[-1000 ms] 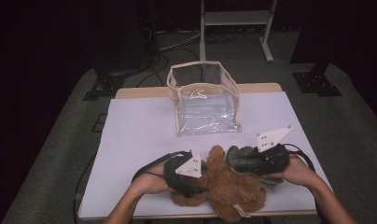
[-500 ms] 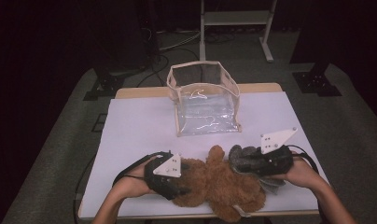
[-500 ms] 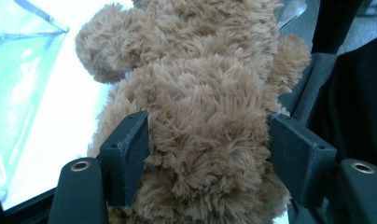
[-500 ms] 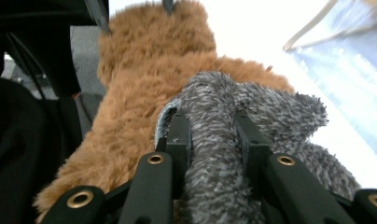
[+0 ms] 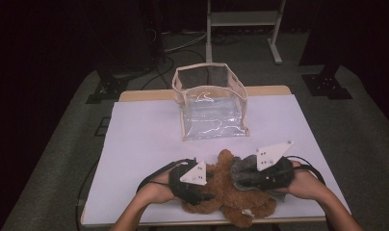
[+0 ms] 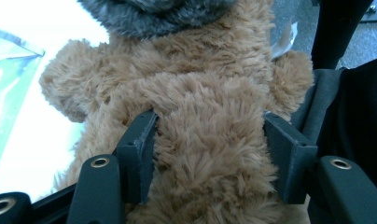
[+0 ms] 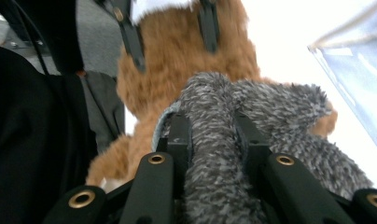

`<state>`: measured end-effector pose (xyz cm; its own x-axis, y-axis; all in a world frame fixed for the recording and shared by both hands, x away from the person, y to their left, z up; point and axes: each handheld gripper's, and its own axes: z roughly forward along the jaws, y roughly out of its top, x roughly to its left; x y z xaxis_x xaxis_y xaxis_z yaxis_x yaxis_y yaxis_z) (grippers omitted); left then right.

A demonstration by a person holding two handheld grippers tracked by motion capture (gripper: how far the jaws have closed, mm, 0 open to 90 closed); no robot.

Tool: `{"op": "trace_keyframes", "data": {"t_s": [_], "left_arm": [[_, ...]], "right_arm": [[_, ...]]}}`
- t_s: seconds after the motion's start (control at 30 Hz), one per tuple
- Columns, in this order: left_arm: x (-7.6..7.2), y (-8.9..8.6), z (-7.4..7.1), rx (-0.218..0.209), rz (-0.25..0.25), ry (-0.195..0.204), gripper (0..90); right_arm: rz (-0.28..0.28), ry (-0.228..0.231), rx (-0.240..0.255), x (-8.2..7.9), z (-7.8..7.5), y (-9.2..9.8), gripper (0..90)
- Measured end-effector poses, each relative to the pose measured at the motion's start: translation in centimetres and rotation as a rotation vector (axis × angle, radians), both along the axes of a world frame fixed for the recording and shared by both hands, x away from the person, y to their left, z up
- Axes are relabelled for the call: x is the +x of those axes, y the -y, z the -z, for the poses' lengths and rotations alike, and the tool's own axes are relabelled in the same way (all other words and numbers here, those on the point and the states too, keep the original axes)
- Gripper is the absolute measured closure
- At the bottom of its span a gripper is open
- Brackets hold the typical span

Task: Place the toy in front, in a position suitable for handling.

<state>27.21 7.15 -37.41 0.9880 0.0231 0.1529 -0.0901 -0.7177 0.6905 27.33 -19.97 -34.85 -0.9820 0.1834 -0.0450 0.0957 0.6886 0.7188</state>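
A brown plush teddy bear (image 5: pixel 231 199) lies near the table's front edge, with a grey fuzzy piece of fabric (image 5: pixel 241 171) over its upper part. My left gripper (image 5: pixel 207 195) comes in from the left. In the left gripper view its jaws have just been closing on the bear's body (image 6: pixel 210 116), and both pads (image 6: pixel 142 144) press into the fur. My right gripper (image 5: pixel 248 180) comes in from the right. In the right gripper view it (image 7: pixel 212 135) is shut on a fold of the grey fabric (image 7: pixel 210 186), with the bear (image 7: pixel 177 60) beyond it.
A clear plastic bag with a pale trim (image 5: pixel 212 106) stands open at the middle back of the white table cover (image 5: pixel 144 139). A metal stand (image 5: pixel 243 19) is on the floor behind the table. The person's dark clothing (image 7: pixel 32 140) lies close to the bear.
My left gripper drew off to the left half a second ago, then came back right onto the bear's body with narrower jaws. The right gripper kept its hold on the grey fabric.
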Motion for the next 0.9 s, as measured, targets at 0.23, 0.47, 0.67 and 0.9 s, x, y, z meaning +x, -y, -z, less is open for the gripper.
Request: {"op": "trace_keyframes", "data": {"t_s": [0.23, 0.47, 0.67, 0.9], "left_arm": [[-0.1, -2.1, -1.4, -0.019, -0.028, -0.001, 38.4], [-0.1, -4.1, -1.0, 0.005, -0.065, -0.007, 39.5], [0.3, -3.2, 0.5, -0.04, -0.045, -0.04, 42.1], [0.4, -1.2, 1.0, -0.043, -0.011, -0.051, 43.3]], "right_arm": [[0.044, -0.03, 0.058, 0.1, 1.2, 2.0, 72.5], [0.066, -0.042, 0.065, 0.5, 1.5, 2.9, 72.8], [0.076, -0.044, 0.048, 0.7, 1.3, 3.5, 72.8], [0.061, 0.019, 0.001, 1.5, -1.1, 2.6, 72.5]]}}
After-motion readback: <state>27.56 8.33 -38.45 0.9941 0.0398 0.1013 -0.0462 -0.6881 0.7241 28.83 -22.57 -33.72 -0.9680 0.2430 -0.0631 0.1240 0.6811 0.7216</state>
